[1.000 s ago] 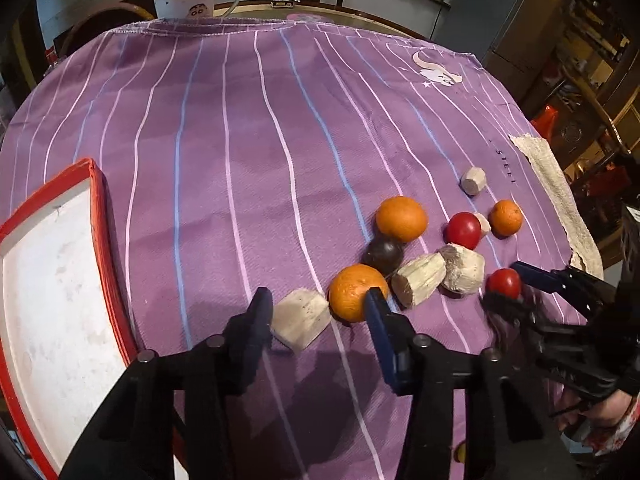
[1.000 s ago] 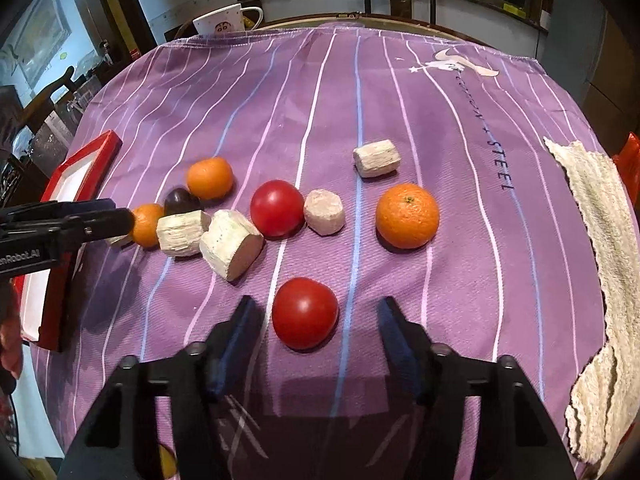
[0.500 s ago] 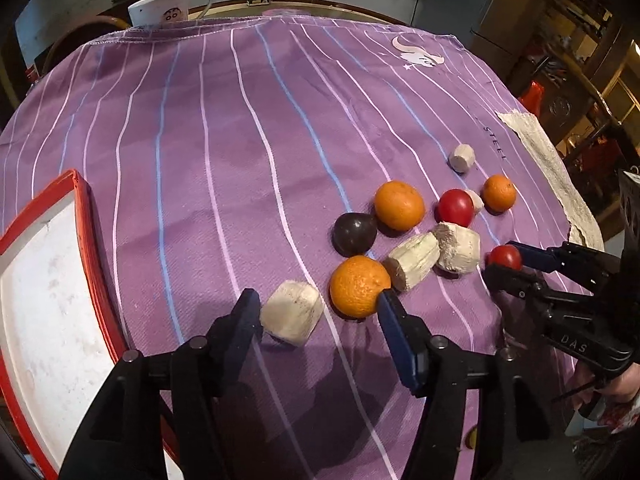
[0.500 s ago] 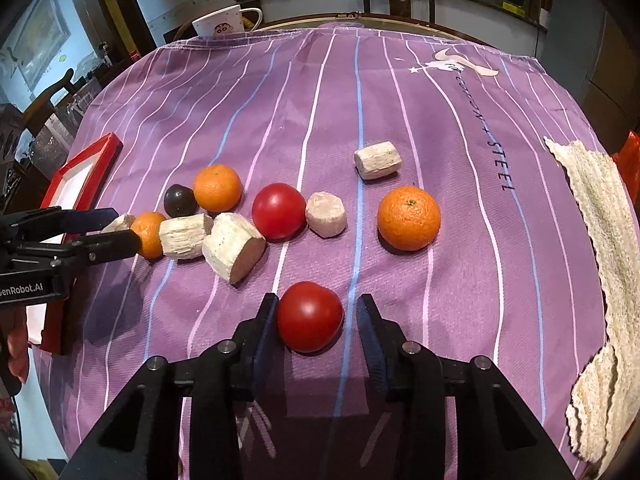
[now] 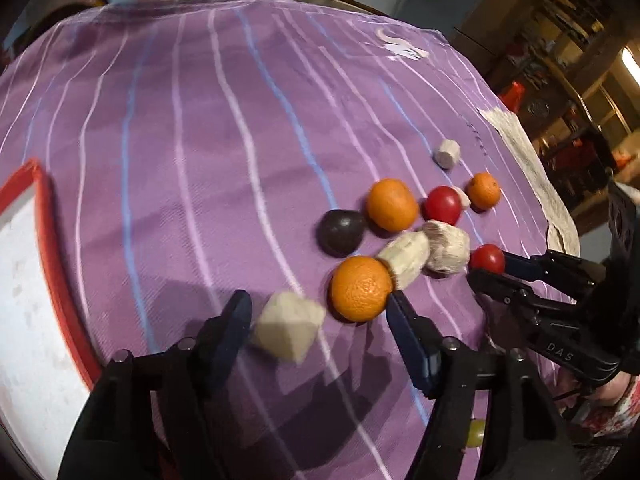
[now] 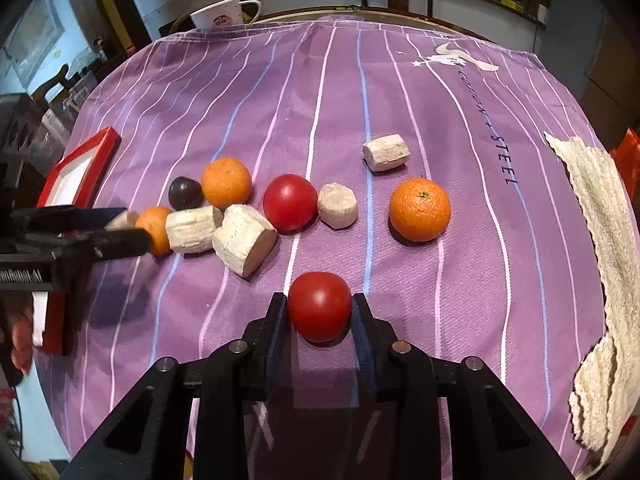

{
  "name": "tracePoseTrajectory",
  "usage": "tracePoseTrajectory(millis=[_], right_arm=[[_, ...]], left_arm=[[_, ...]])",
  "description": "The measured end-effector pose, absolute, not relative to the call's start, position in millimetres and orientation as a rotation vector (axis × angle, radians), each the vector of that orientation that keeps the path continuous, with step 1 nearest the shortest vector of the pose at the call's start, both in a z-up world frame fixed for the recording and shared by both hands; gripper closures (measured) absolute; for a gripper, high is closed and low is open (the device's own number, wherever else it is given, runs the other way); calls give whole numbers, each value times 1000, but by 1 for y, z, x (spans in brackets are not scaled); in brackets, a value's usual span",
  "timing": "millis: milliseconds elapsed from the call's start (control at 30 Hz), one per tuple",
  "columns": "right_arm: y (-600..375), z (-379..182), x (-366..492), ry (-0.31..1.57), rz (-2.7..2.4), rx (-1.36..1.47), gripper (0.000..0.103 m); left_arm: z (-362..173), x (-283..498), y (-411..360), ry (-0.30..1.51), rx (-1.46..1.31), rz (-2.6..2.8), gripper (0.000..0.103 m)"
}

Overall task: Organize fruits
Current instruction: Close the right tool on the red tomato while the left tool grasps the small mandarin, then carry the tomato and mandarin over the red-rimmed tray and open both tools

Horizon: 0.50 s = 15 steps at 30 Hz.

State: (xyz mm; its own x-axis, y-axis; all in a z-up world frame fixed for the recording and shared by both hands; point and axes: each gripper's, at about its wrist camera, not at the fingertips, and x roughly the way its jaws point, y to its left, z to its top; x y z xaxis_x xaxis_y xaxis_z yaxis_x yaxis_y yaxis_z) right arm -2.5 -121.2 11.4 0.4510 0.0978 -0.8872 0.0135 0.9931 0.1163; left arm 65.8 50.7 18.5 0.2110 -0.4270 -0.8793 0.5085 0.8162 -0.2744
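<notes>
My right gripper is shut on a red tomato resting on the purple striped cloth; it also shows in the left wrist view. My left gripper is open, with a pale root chunk and an orange between its fingers. Beyond lie a dark plum, a second orange, a second tomato, a third orange and several pale chunks.
A red-framed white tray sits at the table's left edge. A white mug stands at the far edge. A cream knitted cloth lies along the right edge. A green grape shows below the table edge.
My right gripper closed from open around the tomato to gripping it. My left gripper shifted so the pale chunk and the orange lie between its fingers, staying open.
</notes>
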Motion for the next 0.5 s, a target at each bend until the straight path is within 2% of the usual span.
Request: tracePoseTrajectory(millis=[33, 67, 100, 267, 500], right_arm=[[-122, 12, -3, 1107, 49, 130, 69], [-123, 12, -4, 1110, 47, 140, 70], [-123, 13, -5, 1112, 43, 145, 70], [-123, 15, -15, 1128, 17, 163, 70], [-105, 37, -12, 1107, 41, 174, 70]], left_arm=[[21, 64, 48, 1184, 58, -681, 66], [23, 63, 47, 1180, 45, -699, 74], [26, 61, 43, 1172, 53, -699, 77], [34, 48, 37, 1116, 132, -664, 77], [60, 42, 87, 1062, -26, -613, 77]])
